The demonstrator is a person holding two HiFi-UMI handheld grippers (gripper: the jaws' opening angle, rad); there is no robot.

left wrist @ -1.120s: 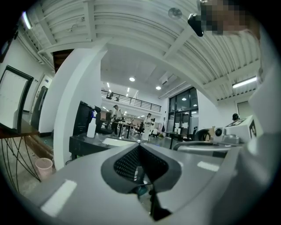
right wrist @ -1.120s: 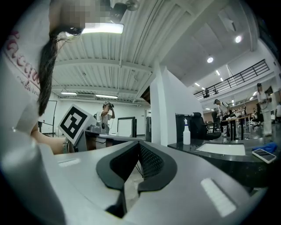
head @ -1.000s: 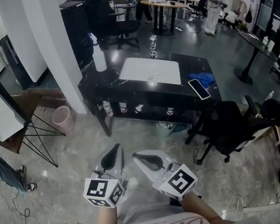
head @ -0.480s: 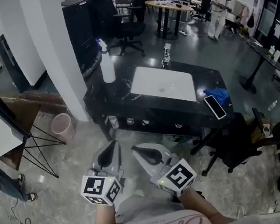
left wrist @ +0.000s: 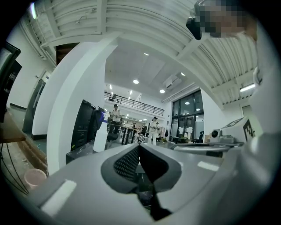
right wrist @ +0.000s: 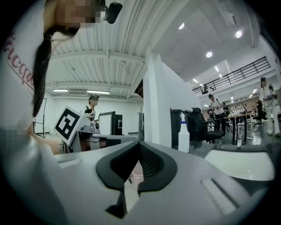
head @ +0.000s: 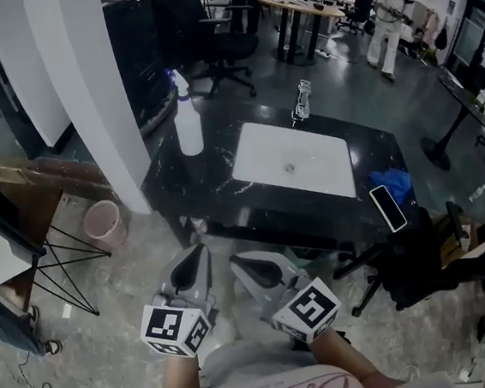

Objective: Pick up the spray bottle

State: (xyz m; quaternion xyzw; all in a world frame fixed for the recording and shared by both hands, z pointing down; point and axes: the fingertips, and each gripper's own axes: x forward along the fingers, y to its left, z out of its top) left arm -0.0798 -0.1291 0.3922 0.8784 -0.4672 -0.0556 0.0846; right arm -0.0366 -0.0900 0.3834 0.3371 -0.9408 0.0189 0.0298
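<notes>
Black, glossy counter ahead, white spray bottle upright at its far left corner, clear of everything else on the counter. White mat across the counter's middle, small clear bottle at its far edge, blue cloth and dark phone at its right end. Pink bin on the floor off the counter's left end, black office chair off its near right corner.

Short of the counter's near edge, side by side and pointing level toward it: left claw and right claw, each pressed together, nothing pinched between the pads. Well apart from the spray bottle, both of them.

By the look of it, the approach step: spray bottle untouched, no grasp begun. Next move, as judged from here: closing in on the counter's left end, spreading one claw wide enough for the bottle's body, sliding it in level around the body below the trigger head, then pinching and lifting straight up. Left claw seemingly the better placed for that far left corner. Worth minding: a tall, light bottle, likely to tip over on the counter if nudged by a pad before the pinch.
</notes>
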